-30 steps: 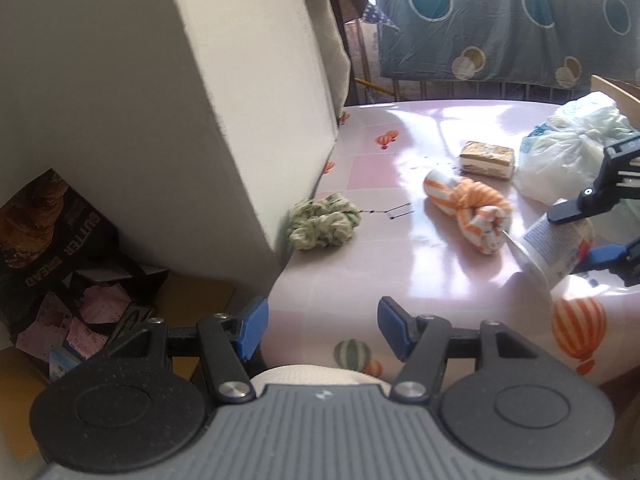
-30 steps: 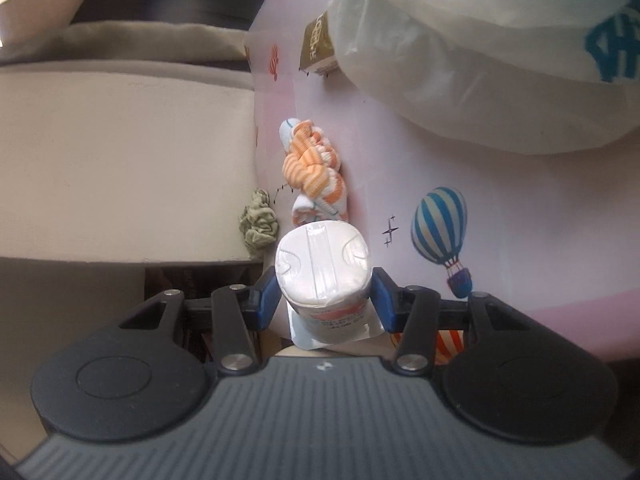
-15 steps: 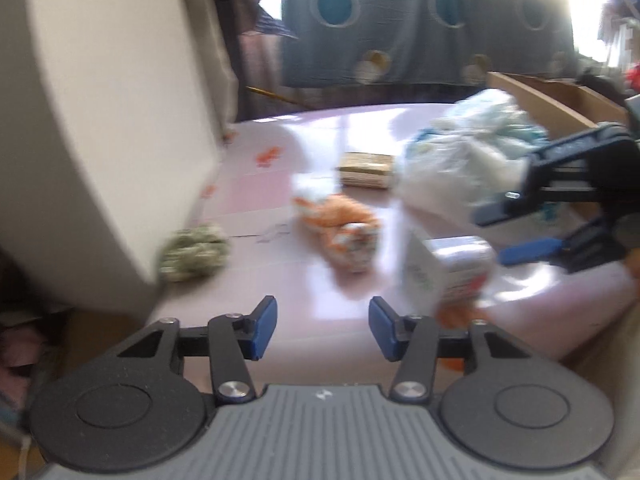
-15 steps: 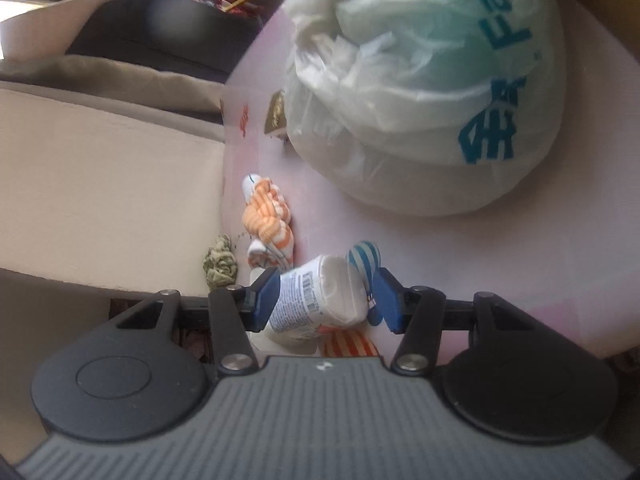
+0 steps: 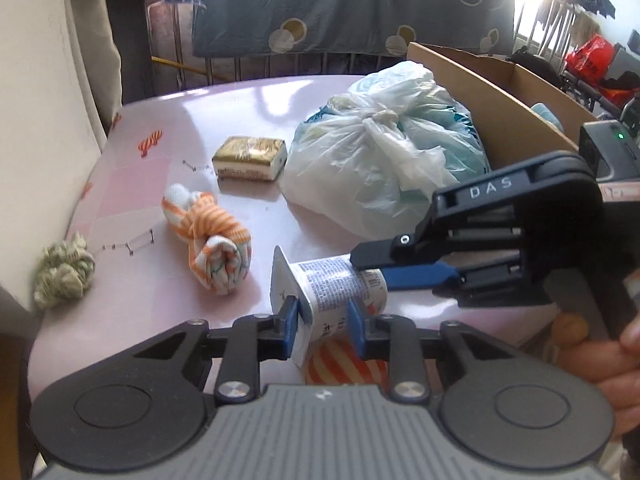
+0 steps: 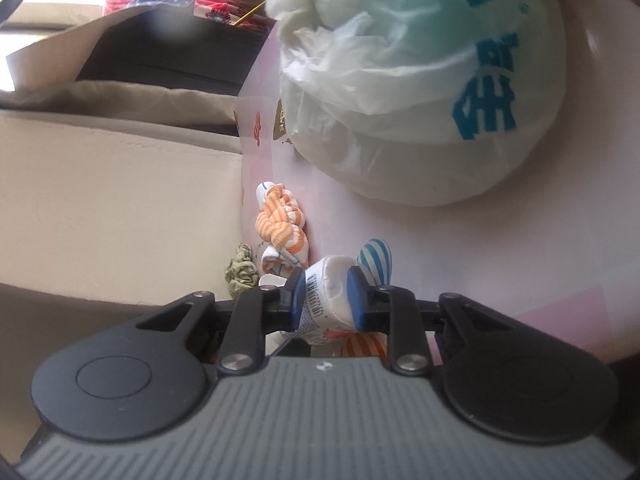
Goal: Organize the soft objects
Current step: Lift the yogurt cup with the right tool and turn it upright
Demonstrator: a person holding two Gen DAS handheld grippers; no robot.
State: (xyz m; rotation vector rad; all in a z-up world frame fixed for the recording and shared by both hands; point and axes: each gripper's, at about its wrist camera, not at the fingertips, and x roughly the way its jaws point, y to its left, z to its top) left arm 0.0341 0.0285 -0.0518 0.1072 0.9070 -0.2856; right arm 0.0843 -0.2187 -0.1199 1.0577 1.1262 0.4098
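Both claws have just closed on the cup (image 5: 336, 292): left claw (image 5: 322, 326) clamps its lid end, right claw (image 6: 326, 298) its base, above the worktop (image 5: 240, 92).

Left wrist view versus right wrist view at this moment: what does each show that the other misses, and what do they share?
Only the left wrist view shows the cardboard box, the whole right gripper from outside and the cup's foil lid. Only the right wrist view shows the bag's blue print. Both show the yogurt cup, gripped by both grippers whose jaws have just been closing, the striped sock bundle, green scrunchie and plastic bag.
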